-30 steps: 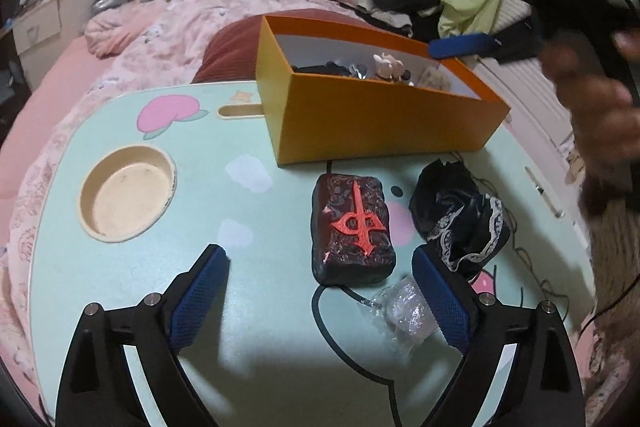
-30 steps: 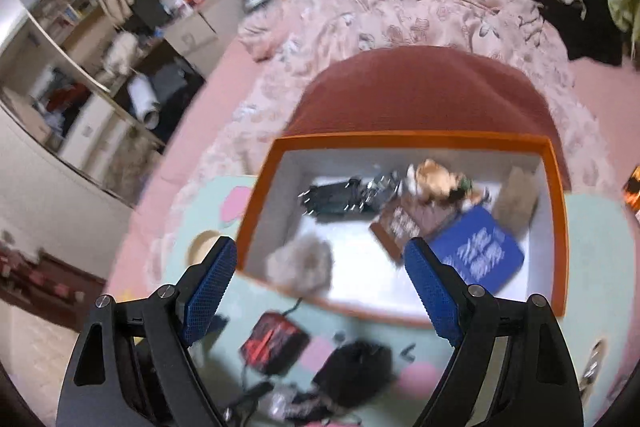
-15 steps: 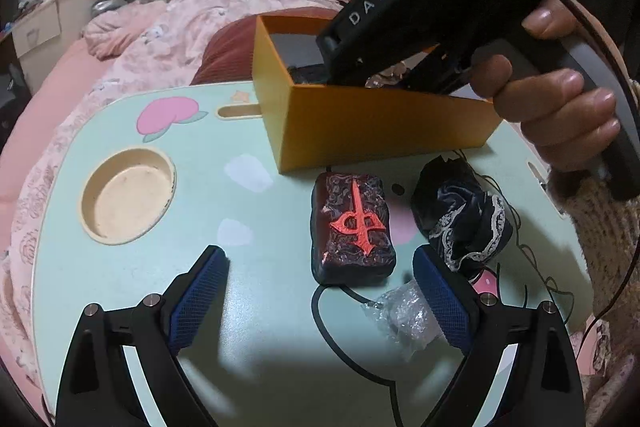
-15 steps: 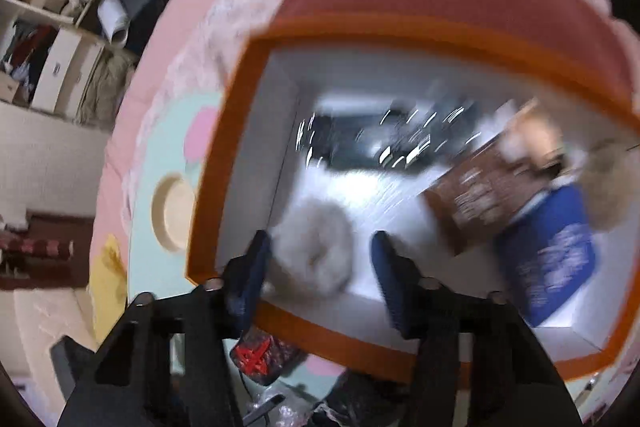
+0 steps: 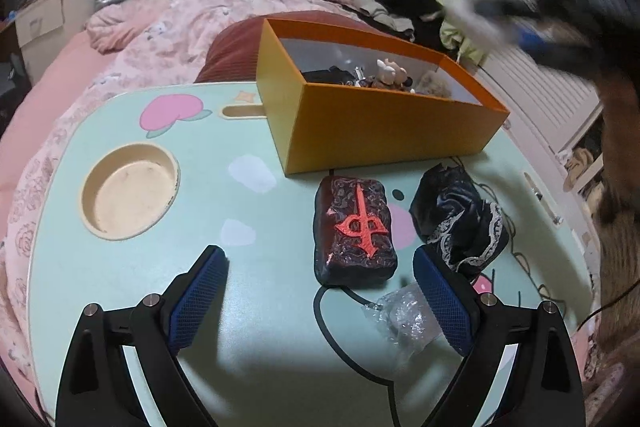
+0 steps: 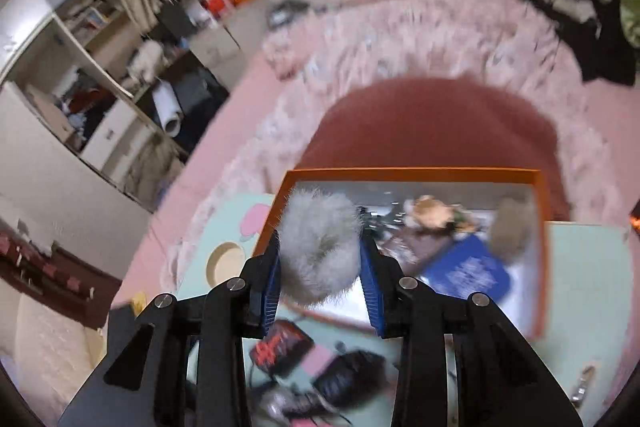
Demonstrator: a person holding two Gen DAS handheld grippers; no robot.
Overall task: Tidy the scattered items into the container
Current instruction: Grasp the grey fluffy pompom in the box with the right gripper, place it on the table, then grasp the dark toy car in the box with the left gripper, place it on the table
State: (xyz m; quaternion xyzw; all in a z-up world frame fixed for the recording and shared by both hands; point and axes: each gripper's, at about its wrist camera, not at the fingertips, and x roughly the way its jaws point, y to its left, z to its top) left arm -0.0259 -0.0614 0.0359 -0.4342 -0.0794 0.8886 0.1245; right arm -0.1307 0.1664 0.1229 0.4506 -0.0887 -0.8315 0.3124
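An orange box (image 5: 380,131) stands at the back of a mint lap table (image 5: 120,267) and holds several small items. In front of it lie a black case with a red symbol (image 5: 354,231), a black lace-trimmed pouch (image 5: 460,223) and a clear plastic wrapper (image 5: 404,319). My left gripper (image 5: 320,299) is open and empty, low over the table before the case. My right gripper (image 6: 320,267) is shut on a grey furry ball (image 6: 320,243), held above the box (image 6: 536,267). It shows blurred at the top right of the left wrist view (image 5: 480,15).
A round cup recess (image 5: 128,191) sits in the table's left part. A pink bed with a floral quilt (image 5: 168,27) and a dark red cushion (image 6: 432,123) lies behind the table. Shelves (image 6: 100,67) stand at the far left.
My right gripper dipped into the box, shut on the grey furry ball and lifted it up out of the box. My left gripper stayed put.
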